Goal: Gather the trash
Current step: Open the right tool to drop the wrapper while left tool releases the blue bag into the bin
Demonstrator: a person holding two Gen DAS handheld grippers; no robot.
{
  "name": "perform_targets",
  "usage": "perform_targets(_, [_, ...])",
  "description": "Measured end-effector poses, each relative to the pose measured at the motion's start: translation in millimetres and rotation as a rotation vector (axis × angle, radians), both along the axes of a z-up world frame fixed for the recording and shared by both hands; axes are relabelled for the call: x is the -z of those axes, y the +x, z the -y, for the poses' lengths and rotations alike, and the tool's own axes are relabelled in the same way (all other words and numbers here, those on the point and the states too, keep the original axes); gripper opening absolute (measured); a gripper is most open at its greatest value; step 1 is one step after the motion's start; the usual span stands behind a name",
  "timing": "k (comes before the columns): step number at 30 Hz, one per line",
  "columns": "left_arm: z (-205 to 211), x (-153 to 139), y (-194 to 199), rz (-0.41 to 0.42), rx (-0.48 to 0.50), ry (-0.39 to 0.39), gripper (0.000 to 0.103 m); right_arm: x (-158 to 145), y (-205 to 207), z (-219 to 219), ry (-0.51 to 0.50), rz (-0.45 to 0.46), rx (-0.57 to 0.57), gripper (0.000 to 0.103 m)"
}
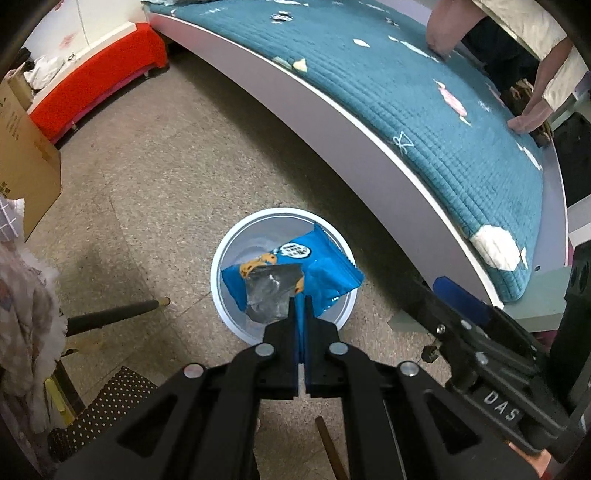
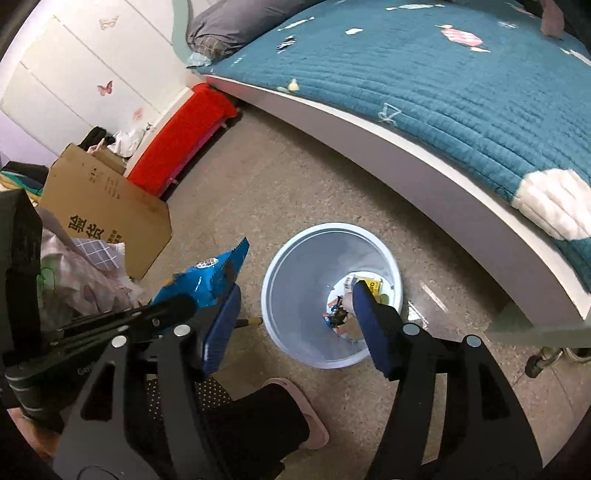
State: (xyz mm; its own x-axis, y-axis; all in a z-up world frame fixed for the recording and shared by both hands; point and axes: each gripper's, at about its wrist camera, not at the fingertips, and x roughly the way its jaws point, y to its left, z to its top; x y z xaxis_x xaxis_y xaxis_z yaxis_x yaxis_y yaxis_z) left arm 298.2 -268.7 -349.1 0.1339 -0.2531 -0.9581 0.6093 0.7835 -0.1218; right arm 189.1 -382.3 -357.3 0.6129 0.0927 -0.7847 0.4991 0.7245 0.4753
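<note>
My left gripper [image 1: 300,308] is shut on the lower edge of a blue snack bag [image 1: 325,269] with a torn silvery flap. The bag hangs just above the mouth of a pale blue bin [image 1: 218,291] on the floor. In the right wrist view the same bag [image 2: 207,277] shows at the left, beside the bin [image 2: 291,295]. My right gripper [image 2: 295,323] stands open over the bin with nothing between its fingers. Down in the bin lie a yellow packet [image 2: 371,285] and small wrappers [image 2: 337,314].
A bed with a teal quilt [image 1: 406,92] curves past the bin's far side; another person's arms [image 1: 443,29] rest on it. A cardboard box [image 2: 110,218], a red bench [image 2: 184,140] and heaped cloth [image 2: 85,280] lie left. A slippered foot [image 2: 299,413] stands near the bin.
</note>
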Motion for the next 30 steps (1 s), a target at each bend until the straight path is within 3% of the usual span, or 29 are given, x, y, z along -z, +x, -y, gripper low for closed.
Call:
perform_targets(7, [22.3,13.6,2.8,-0.009,0.044,0.032,0.008,5.1,-11.2,14.4,0.016,-0.007,0.065,0.062])
perform_targets(8, [24.8,15.9,3.6,-0.005,0.048,0.047,0.014,5.8,-12.3,15.1,0.014,-0.01,0.072,0.062])
perform_targets(10, [26.3,16.9,5.1,0.017,0.038,0.064,0.049,5.9,-15.7,17.2,0.017,-0.008,0.086,0.062])
perform_targets(12, [22.5,13.7,5.9,0.049,0.021,0.058,0.057,6.9,-16.6,18.1,0.024,-0.012,0.085,0.062])
perform_targets(20, [3.6,8.8,4.0,0.029,-0.024,0.077,0.058,-1.6,-16.9,10.1,0.02,-0.011,0.067,0.062])
perform_targets(26, [-20.3,-20.1,-10.0,0.075,-0.07,0.042,0.062,-26.5,-19.5,-5.4,0.006,0.028,0.039,0.062])
perform_targets(30, [-34.5,-54.4,-20.3,0.154,-0.097,0.025,0.063,-46.9,-25.6,-17.2,0.001,0.071,0.028,0.062])
